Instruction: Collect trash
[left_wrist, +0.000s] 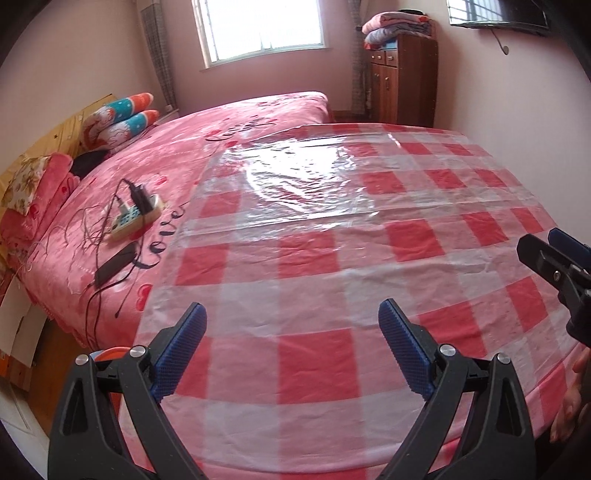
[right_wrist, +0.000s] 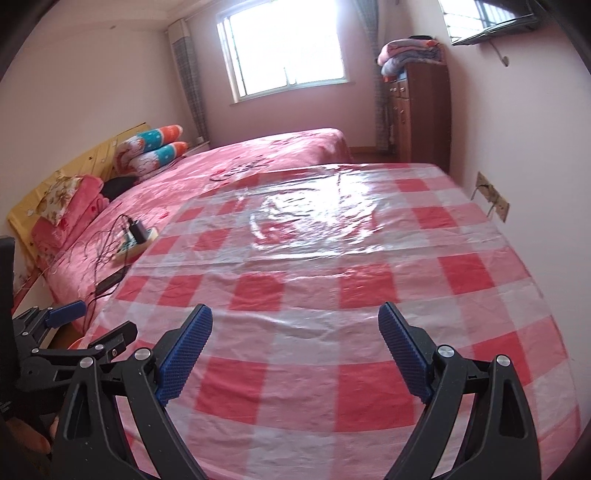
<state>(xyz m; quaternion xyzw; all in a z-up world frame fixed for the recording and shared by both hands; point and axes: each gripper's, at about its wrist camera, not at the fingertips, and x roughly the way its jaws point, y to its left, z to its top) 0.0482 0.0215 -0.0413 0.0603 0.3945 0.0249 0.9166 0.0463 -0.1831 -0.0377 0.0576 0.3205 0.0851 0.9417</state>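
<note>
1. No trash shows in either view, so I cannot say which way it lies from a claw, which way it points, or which hand is nearer.
2. The left gripper (left_wrist: 291, 321) is spread wide with nothing in it, low in its frame.
3. The right gripper (right_wrist: 295, 325) is spread wide and empty too.
4. Both hang over the red-and-white checked plastic cloth (left_wrist: 314, 258), which fills the middle.
5. A power strip (left_wrist: 136, 218) lies on the pink bed (left_wrist: 221, 122) at middle left.
</note>
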